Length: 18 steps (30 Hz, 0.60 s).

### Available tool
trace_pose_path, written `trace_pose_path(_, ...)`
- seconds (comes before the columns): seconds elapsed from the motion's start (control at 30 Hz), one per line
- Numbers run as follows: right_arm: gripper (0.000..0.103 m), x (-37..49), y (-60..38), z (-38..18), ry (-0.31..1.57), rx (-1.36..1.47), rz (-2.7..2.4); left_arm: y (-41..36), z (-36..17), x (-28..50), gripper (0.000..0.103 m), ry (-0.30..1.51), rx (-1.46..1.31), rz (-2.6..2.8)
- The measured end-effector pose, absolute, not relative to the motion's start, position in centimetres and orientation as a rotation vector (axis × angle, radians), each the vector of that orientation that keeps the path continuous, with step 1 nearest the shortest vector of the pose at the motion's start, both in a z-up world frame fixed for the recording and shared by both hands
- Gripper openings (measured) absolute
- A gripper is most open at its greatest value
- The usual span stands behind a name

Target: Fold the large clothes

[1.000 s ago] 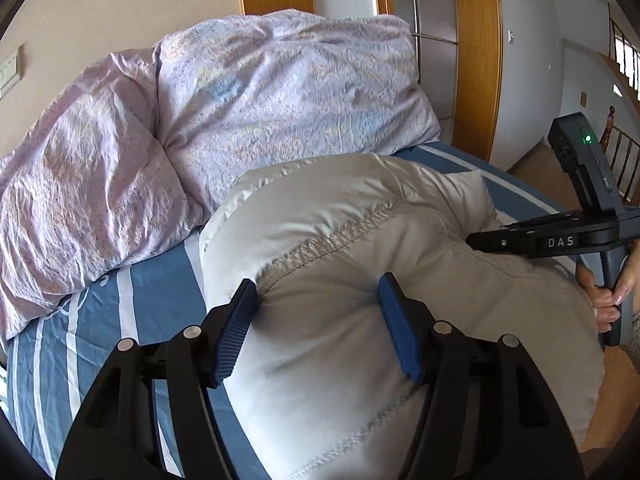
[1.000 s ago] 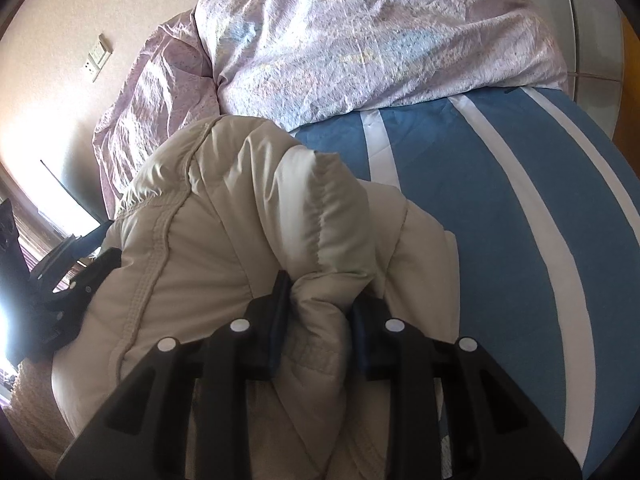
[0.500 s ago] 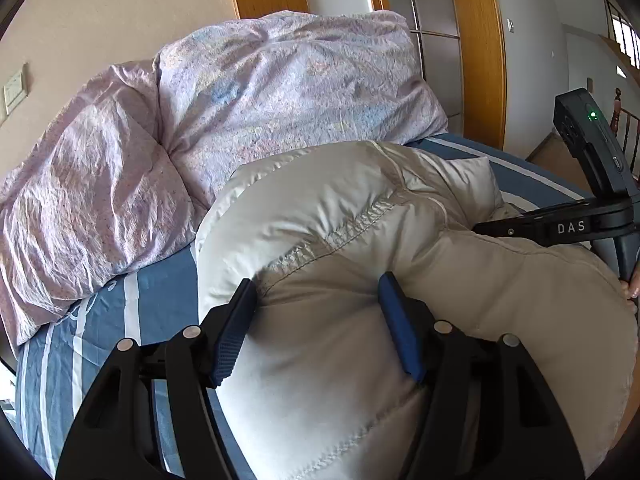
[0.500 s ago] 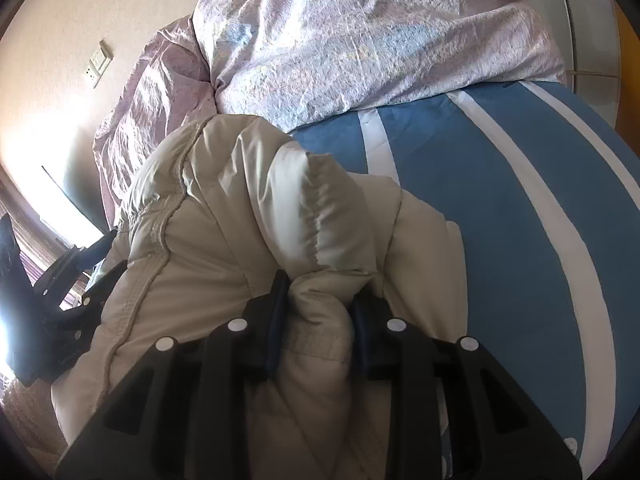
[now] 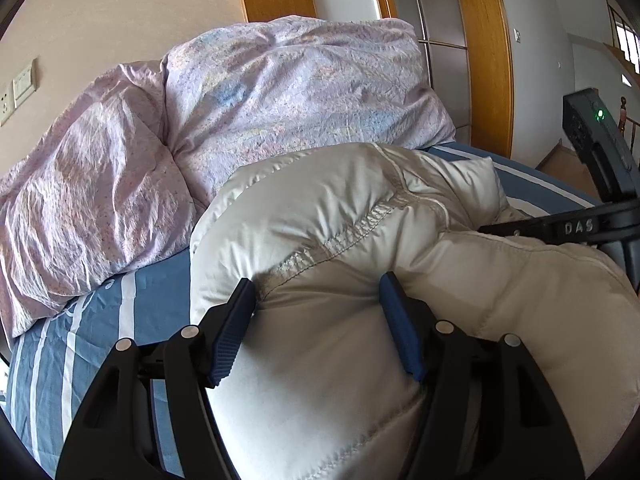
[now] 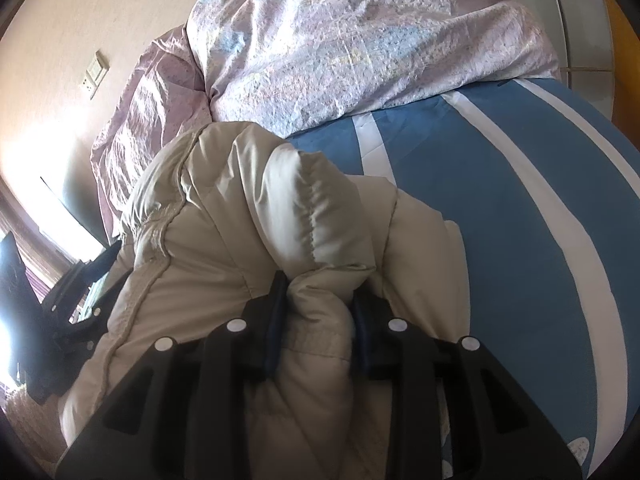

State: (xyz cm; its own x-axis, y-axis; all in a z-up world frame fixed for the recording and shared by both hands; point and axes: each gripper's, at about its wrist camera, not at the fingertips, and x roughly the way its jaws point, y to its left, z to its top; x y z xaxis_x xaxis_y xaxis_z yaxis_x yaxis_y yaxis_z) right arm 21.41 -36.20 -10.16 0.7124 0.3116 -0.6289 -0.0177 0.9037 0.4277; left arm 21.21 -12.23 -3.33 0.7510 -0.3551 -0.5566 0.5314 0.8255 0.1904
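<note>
**Jacket bunched between both grippers, fold pending**

While the cream puffer jacket (image 5: 332, 240) lies heaped on the striped bed (image 6: 500, 184), its bulk runs toward 12 o'clock from both grippers. The left gripper (image 5: 318, 312) is spread wide, its jaws straddling a padded bulge, apparently without squeezing it. The right gripper (image 6: 318, 300) pinches a fold (the firmer hold). Lilac duvet (image 5: 280, 100) lies at 12 o'clock, leaving little room there.
</note>
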Motion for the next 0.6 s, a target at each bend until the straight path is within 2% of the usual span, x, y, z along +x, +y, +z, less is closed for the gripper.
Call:
trace_pose_path(0.07, 0.036, 20.7, -36.4, -9.1, 0.761, 0.422, 0.157, -12.1, -3.3, 21.3, 0.065, 0.531, 0.352, -0.501)
trace_pose_path(0.17, 0.038, 19.6, -37.1, -8.7, 0.770, 0.492, 0.184, -12.0, -3.1, 21.4, 0.065, 0.537, 0.345, -0.507)
trace_pose_path(0.2, 0.038, 19.4, -37.2, -8.8, 0.772, 0.505, 0.188, -11.9, -3.1, 21.5, 0.065, 0.538, 0.343, -0.509)
trace_pose_path(0.27, 0.027, 19.0, -37.1, -8.9, 0.775, 0.509, 0.184, -11.9, -3.0, 21.5, 0.065, 0.539, 0.344, -0.510)
trace_pose_path(0.43, 0.025, 19.0, -35.4, -8.8, 0.776, 0.408, 0.110, -12.2, -3.0, 21.3, 0.065, 0.539, 0.362, -0.494)
trace_pose_path(0.6, 0.025, 19.2, -36.5, -10.1, 0.768, 0.476, 0.138, -12.6, -3.4, 20.9, 0.065, 0.514, 0.371, -0.466)
